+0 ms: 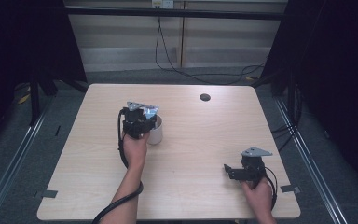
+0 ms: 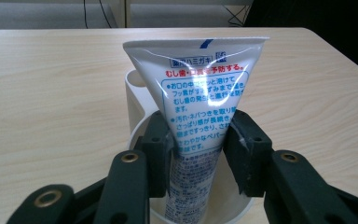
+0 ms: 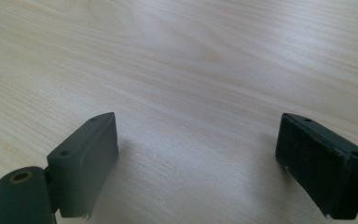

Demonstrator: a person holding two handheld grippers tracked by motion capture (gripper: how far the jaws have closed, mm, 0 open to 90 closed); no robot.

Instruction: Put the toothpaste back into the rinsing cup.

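A white toothpaste tube (image 2: 200, 88) with blue and red print stands crimped end up, its lower part inside a white cup (image 2: 137, 100). My left gripper (image 2: 196, 144) is shut on the tube's middle, right over the cup's mouth. From above, that left gripper (image 1: 139, 122) sits over the cup (image 1: 156, 133) near the table's middle left, and the tube's shiny end (image 1: 149, 111) shows at the top. My right gripper (image 1: 227, 169) rests low at the front right, open, with nothing between its wide-set jaws (image 3: 198, 163) over bare wood.
The light wooden table (image 1: 200, 140) has a dark round cable hole (image 1: 205, 97) at the back right. Black cables trail on the floor behind the table, and metal rails run along both sides.
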